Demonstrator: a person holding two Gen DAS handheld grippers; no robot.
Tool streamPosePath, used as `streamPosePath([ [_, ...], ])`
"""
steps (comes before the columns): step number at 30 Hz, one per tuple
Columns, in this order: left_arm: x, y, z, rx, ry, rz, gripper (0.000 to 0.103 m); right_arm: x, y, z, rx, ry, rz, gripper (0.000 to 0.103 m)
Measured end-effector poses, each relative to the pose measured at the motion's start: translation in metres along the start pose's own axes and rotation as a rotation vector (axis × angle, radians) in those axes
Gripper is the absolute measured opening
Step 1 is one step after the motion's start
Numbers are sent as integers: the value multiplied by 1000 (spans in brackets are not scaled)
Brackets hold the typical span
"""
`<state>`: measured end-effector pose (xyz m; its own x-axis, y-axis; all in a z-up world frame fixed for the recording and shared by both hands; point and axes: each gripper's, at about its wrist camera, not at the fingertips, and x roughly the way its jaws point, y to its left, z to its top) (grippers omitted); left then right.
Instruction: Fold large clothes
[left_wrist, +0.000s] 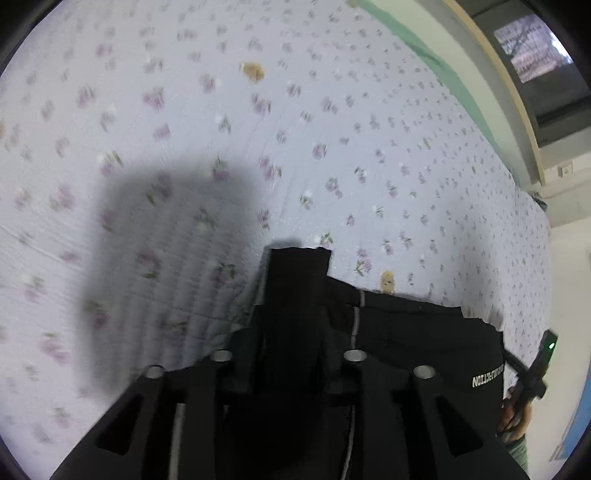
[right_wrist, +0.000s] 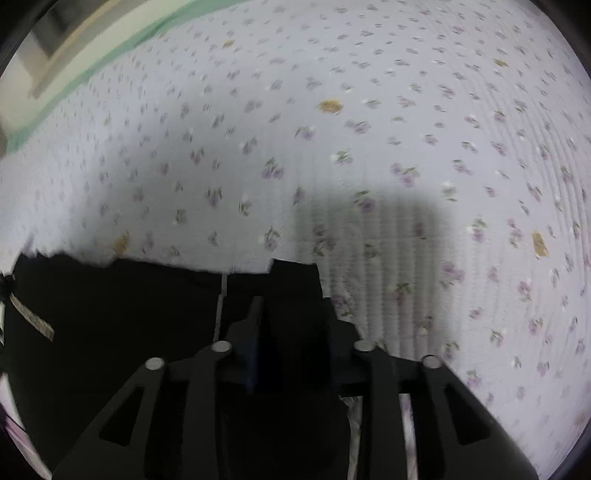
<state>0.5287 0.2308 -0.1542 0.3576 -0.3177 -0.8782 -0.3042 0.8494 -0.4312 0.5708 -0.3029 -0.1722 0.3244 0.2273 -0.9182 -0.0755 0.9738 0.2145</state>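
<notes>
A black garment with a grey zipper line and small white lettering hangs stretched between my two grippers above a flowered bedspread. My left gripper has its dark fingers close together on the garment's upper left corner. In the right wrist view the same black garment runs off to the left, and my right gripper is shut on its upper right corner. Black on black hides the pads. The other gripper's handle and a hand show at the left view's right edge.
The pale quilted bedspread with purple flowers fills both views, and each gripper casts a dark shadow on it. A green strip edges the bed's far side. Beyond it are a wall and a window.
</notes>
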Motion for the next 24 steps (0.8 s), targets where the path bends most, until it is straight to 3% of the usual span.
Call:
streamPosePath([
  [2,-32,-5,-3,45,-48,18,46,-25,-2,-2,19,-36,28,37],
  [4,-67,-11,-11,71,-99,31,51,-60,2,-9,13,-84,43,47],
  [6,-96,-17,-19,90,-147,32,56,-98,16,-26,-10,-142,73,70],
  [8,-122,-34,-40,135,-176,16,59,-117,36,-39,-32,-161,107,73],
  [11,-143,-63,-77,223,-174,-11,64,-126,70,-72,-61,-116,183,73],
  [13,-143,-87,-105,276,-163,-24,67,-122,102,-99,-108,-71,203,73],
  [18,-103,-146,-186,424,-88,-36,67,-99,149,-144,-203,-23,103,73],
  [21,-69,-155,-213,428,-53,-42,67,-73,160,-164,-261,-15,20,73],
  [24,-25,-146,-225,421,-12,39,67,-47,159,-173,-276,13,-7,73],
])
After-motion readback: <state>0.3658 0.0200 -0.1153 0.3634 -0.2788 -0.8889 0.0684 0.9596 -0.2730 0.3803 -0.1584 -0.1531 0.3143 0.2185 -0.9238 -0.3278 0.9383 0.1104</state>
